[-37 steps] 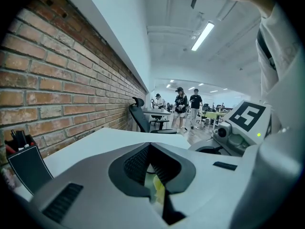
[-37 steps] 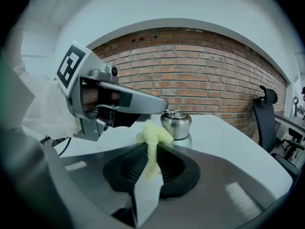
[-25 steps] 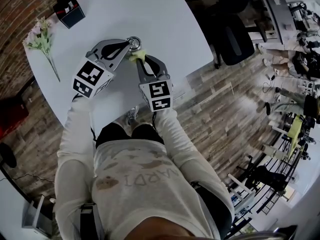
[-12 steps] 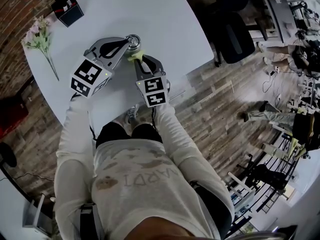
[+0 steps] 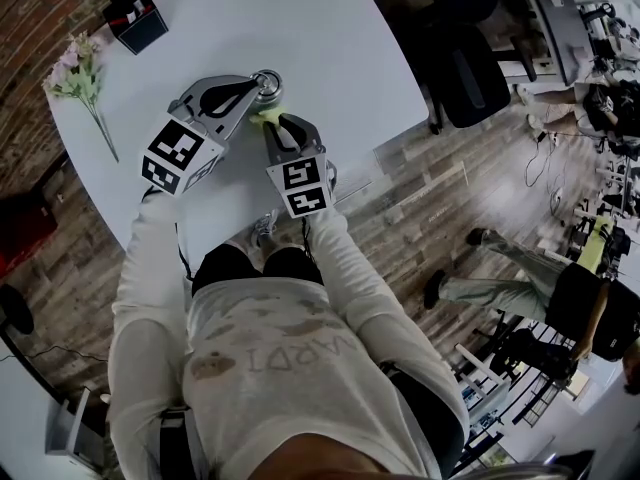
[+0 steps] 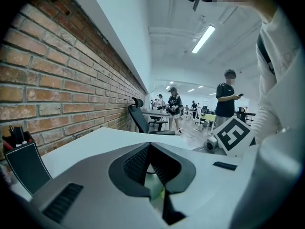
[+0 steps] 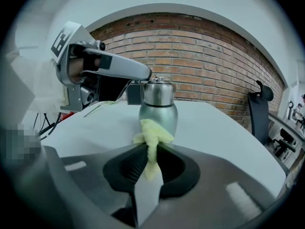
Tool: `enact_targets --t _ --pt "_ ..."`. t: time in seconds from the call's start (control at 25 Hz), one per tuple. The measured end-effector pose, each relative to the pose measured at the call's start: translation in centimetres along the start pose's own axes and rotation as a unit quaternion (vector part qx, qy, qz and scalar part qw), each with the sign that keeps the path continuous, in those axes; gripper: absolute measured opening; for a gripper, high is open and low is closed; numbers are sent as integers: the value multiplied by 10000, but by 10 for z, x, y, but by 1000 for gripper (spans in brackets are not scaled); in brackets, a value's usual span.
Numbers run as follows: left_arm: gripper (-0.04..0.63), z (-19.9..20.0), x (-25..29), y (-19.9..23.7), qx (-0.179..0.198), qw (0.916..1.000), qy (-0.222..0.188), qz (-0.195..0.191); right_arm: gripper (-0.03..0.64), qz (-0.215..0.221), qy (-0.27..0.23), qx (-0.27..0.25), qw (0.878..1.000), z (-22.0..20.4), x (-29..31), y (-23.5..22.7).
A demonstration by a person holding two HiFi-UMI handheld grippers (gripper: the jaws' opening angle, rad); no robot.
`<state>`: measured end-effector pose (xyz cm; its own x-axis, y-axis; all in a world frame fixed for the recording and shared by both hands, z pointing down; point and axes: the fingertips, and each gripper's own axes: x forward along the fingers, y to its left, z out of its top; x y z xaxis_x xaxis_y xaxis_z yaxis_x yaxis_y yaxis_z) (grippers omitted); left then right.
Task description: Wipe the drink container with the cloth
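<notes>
A silver drink container (image 7: pixel 158 107) stands upright on the white table (image 5: pixel 300 28); from the head view only its cap (image 5: pixel 267 82) shows. My left gripper (image 5: pixel 257 87) reaches in from the left and is shut on the container's top, seen also in the right gripper view (image 7: pixel 144 75). In the left gripper view its jaws (image 6: pixel 150 149) meet with a pale shiny surface between them. My right gripper (image 5: pixel 272 124) is shut on a yellow cloth (image 7: pixel 152 136), which is pressed against the container's lower front. The cloth (image 5: pixel 263 116) sits just below the cap.
A bunch of pink flowers (image 5: pixel 76 74) lies at the table's left. A black pen holder (image 5: pixel 136 20) stands at the far left corner, also seen close by (image 6: pixel 25 165). A black office chair (image 5: pixel 466 78) stands right of the table. A brick wall runs behind.
My right gripper has shifted slightly left with the cloth along the container's side. The left gripper has held still. A person in the background has walked across the floor.
</notes>
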<state>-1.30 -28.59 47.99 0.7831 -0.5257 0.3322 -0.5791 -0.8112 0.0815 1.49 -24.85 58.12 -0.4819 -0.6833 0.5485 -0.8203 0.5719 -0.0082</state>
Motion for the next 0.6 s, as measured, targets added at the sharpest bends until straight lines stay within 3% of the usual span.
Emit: enact_targets --t 0.6 --pt "2 4 -1 -1 -49 9999 -80 -92 72 372 48 -13 9993 3 10 32"
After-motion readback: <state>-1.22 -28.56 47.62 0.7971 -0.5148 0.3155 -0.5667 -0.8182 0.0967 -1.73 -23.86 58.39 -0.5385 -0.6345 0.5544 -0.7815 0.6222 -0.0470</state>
